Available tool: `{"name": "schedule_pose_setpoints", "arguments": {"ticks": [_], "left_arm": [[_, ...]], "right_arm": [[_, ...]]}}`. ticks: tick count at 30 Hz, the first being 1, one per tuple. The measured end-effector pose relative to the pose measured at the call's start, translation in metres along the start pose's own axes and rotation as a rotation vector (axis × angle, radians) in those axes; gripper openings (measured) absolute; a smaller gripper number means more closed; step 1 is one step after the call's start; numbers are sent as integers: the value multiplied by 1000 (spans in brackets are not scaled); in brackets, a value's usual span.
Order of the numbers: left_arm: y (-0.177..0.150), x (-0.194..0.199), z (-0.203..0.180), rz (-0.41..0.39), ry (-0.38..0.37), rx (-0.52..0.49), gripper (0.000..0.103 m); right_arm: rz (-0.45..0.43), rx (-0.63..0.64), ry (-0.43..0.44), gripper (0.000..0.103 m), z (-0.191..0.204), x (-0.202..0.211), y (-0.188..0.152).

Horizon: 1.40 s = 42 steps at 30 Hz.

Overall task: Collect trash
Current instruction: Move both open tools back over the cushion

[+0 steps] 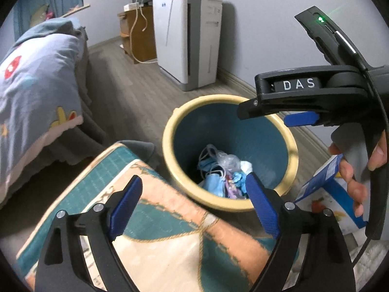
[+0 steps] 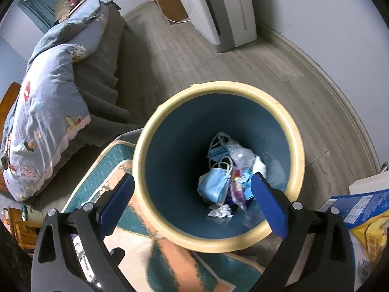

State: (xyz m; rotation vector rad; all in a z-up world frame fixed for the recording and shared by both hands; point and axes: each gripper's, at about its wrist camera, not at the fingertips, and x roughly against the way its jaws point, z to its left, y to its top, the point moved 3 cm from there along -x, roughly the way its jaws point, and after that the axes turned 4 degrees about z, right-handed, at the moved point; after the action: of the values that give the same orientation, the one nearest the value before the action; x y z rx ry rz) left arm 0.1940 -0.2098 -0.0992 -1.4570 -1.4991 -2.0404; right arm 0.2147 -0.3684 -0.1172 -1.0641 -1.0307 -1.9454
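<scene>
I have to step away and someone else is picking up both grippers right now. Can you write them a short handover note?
Left gripper: open, nothing between its fingers.
Right gripper: open, empty, over the bin.
Trash bin: blue inside with a cream rim, on the floor at the rug's edge.
Done: face masks, clear plastic, a white tissue and wrappers lie at the bin's bottom.
Left: a blue and white box sits right of the bin; whether it is trash is unclear.

White air purifier (image 1: 188, 36) against the wall, patterned quilt (image 2: 46, 121), teal-and-peach rug (image 1: 155, 221).
</scene>
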Motion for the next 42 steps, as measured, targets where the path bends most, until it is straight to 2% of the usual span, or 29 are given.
{"name": "schedule_pose_setpoints", "arguments": {"ticks": [10, 18, 22, 33, 38, 42], "left_arm": [[-27, 37, 28, -11, 74, 29, 91], [-57, 66, 70, -6, 130, 111, 91], [-77, 79, 96, 6, 173, 146, 91], [-159, 111, 192, 95, 292, 323, 91], [-196, 112, 227, 150, 322, 415, 91], [-209, 102, 242, 187, 341, 445, 91]], "right_arm": [[0, 44, 45, 97, 39, 6, -17], [11, 66, 69, 97, 76, 1, -30], [35, 114, 80, 97, 108, -8, -43], [114, 271, 102, 97, 189, -39, -86], [137, 331, 88, 97, 214, -52, -103], [148, 388, 51, 97, 225, -63, -114]]}}
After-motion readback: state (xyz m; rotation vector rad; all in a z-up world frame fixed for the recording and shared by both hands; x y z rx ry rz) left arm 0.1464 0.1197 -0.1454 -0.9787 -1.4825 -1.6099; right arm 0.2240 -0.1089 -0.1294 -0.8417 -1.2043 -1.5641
